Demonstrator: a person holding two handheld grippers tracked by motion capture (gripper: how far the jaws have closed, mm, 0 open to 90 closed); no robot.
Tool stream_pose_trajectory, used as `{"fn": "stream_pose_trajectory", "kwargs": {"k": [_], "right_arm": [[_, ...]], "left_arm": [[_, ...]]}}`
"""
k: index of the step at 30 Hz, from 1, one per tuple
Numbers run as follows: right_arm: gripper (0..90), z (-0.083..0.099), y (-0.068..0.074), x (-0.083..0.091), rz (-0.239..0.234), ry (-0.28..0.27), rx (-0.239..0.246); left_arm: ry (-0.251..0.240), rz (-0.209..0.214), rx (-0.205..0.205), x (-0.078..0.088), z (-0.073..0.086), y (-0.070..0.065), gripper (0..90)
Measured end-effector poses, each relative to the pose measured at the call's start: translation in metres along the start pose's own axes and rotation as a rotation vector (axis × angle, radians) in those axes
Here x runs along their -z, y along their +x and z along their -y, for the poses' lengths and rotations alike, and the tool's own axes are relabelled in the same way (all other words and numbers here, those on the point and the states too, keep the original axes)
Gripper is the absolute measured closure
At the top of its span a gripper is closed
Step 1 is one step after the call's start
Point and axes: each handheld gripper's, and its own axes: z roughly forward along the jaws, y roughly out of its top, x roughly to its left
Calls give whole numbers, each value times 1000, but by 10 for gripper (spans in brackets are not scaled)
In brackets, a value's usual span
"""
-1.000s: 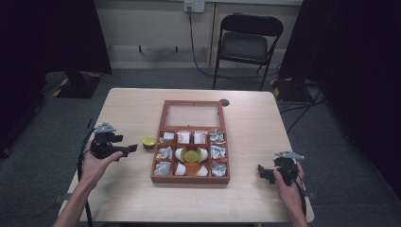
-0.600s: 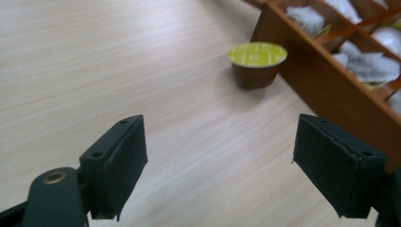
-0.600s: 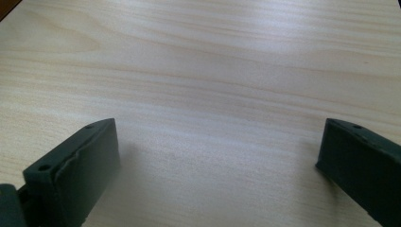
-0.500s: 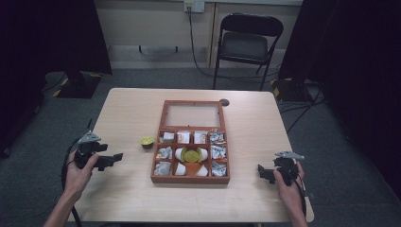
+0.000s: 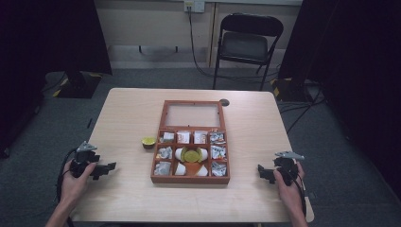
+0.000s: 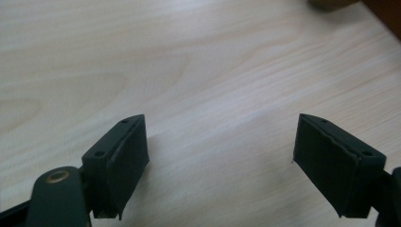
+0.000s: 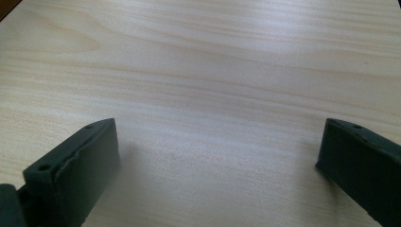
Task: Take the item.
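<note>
My left claw (image 5: 108, 167) spread and empty over the pale desk (image 5: 127, 118), right claw (image 5: 261, 171) spread too, small yellow-green cup (image 5: 148, 142) sitting just beside the brown compartment box (image 5: 191, 180)

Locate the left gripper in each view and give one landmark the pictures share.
High view: the left gripper sits at lower left, jaws open toward the wooden box.
Left gripper view: its two black jaws rise from the bottom edge, spread apart over bare wood.
Right gripper view: not in it.
Shared landmark: the pale wooden table.
</note>
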Motion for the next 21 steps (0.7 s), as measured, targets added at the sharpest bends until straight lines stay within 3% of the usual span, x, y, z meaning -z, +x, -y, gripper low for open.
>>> {"fn": "stream_pose_trajectory", "kwargs": {"k": [2, 5, 7, 14, 17, 21], "right_arm": [[0, 0, 0, 0, 0, 0, 0], [0, 0, 0, 0, 0, 0, 0], [0, 0, 0, 0, 0, 0, 1], [0, 0, 0, 0, 0, 0, 1], [0, 0, 0, 0, 0, 0, 0], [0, 0, 0, 0, -1, 0, 1]], "left_arm": [[-6, 2, 11, -1, 3, 1, 187], [5, -50, -29, -3, 3, -3, 183], [-16, -73, -47, -6, 6, -7, 153], [-59, -88, -34, -11, 8, -10, 101], [-87, -82, -52, -12, 12, -9, 64], [-86, -87, -47, -12, 12, -10, 62]]}}
